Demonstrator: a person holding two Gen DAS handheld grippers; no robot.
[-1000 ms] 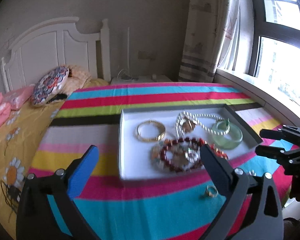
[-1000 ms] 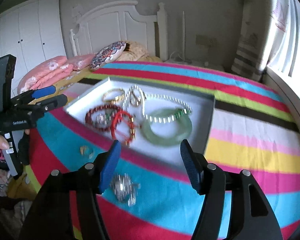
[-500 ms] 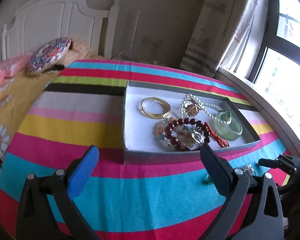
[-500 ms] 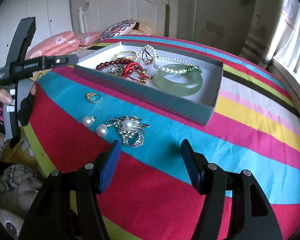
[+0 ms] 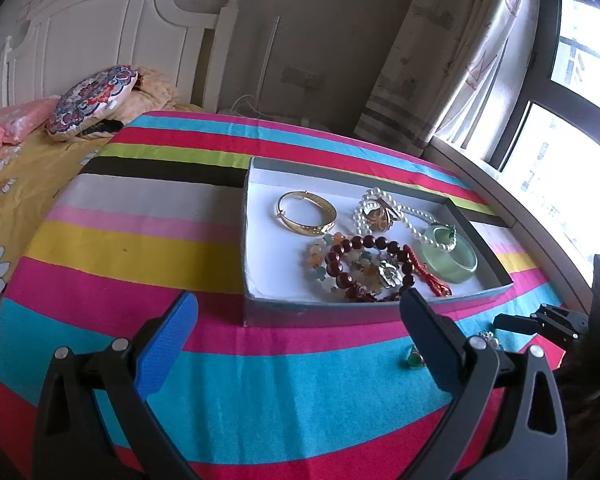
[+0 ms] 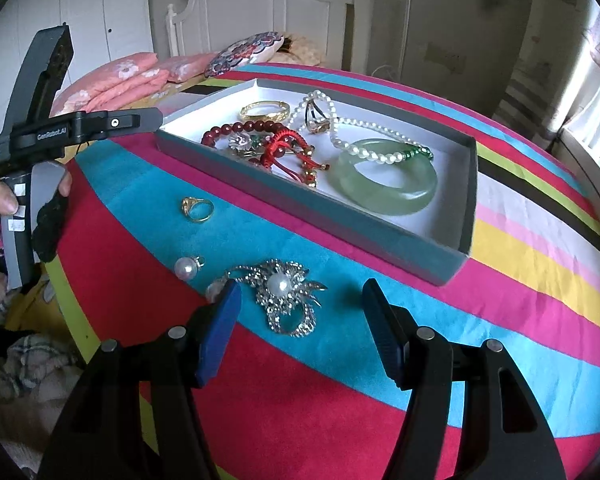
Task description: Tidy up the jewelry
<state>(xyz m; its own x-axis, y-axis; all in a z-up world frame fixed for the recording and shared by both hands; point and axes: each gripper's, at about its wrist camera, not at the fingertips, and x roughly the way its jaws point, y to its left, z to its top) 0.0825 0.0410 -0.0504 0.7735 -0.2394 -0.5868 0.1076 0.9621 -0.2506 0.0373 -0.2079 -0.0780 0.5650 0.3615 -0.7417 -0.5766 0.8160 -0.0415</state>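
Right wrist view: striped cloth (image 6: 520, 280) covers the whole work surface, bands of pink, teal, red, yellow. Grey tray (image 6: 380, 232) sits on it, white inside, holding most of the jewelry. Biggest piece in the tray is the jade bangle (image 6: 384, 196), lying flat at the near right end, with the pearl necklace (image 6: 364, 136) draped across its far edge. Left of that, a tangle of dark red bead bracelet (image 6: 236, 130) and red cord bracelet (image 6: 288, 148); gold bangle (image 6: 265, 110) toward the far side.

Right gripper (image 6: 300, 332) is spread wide, nothing between the fingers, hovering low over the cloth just in front of the tray. Rhinestone brooch (image 6: 286, 294) with a centre pearl lies loose on the cloth between its fingertips, not touched. Pearl earring (image 6: 186, 268) left of the brooch, a second pearl partly hidden behind the left finger. Gold ring (image 6: 197, 209) further out, near the tray's front wall, outside it.

Left wrist view: left gripper (image 5: 296, 340) also spread wide and empty, above the cloth in front of the tray's near wall.
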